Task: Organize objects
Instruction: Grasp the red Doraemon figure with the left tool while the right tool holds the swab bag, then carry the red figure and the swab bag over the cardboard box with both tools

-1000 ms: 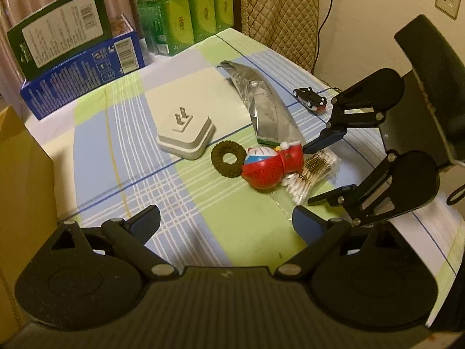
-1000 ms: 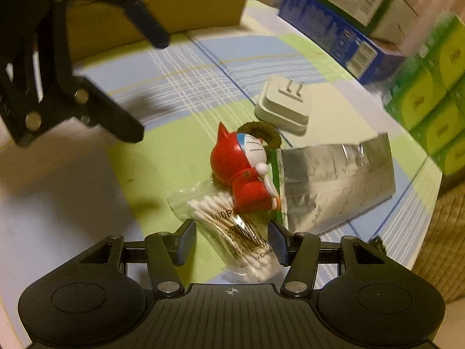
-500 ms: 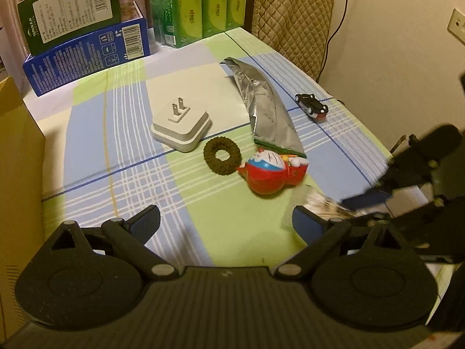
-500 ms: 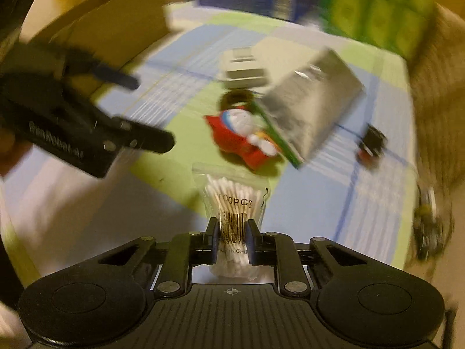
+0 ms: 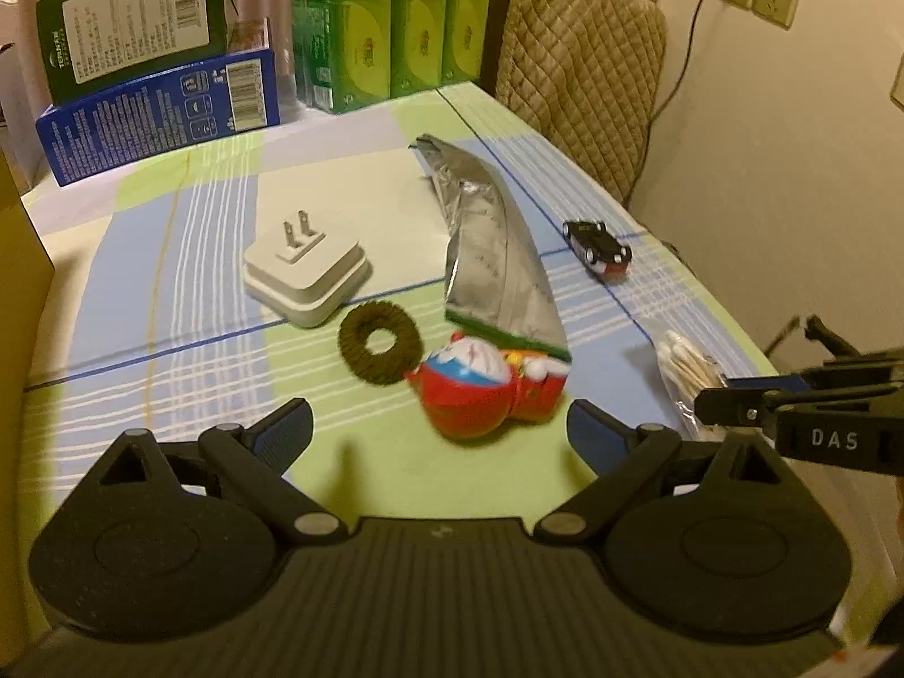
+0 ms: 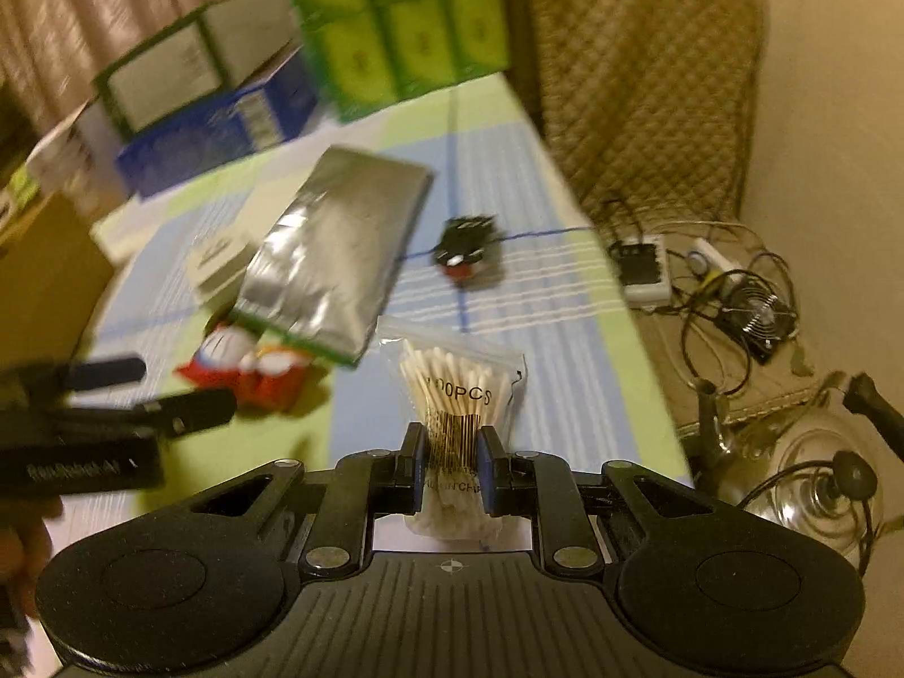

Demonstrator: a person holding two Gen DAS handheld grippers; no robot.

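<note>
My right gripper (image 6: 450, 455) is shut on a clear bag of cotton swabs (image 6: 460, 390) and holds it above the table's right side. The bag also shows in the left wrist view (image 5: 686, 370), pinched by the right gripper (image 5: 717, 395). My left gripper (image 5: 439, 429) is open and empty, hovering just in front of a red Doraemon toy (image 5: 480, 390). A brown hair ring (image 5: 379, 342), a white plug adapter (image 5: 308, 271), a silver foil pouch (image 5: 497, 260) and a small black toy car (image 5: 598, 242) lie on the checked tablecloth (image 5: 169, 294).
A blue box (image 5: 158, 116), a dark green box (image 5: 133, 17) and stacked green cartons (image 5: 390, 22) stand at the back. A cardboard box (image 5: 17, 260) is at the left. A quilted chair (image 5: 576, 68) is behind; a kettle (image 6: 813, 486) and cables (image 6: 729, 288) sit right of the table.
My right gripper closed on the swab bag, lifted it and swung it from beside the red toy toward the table's right edge. The left gripper stayed open and drew slightly nearer the toy.
</note>
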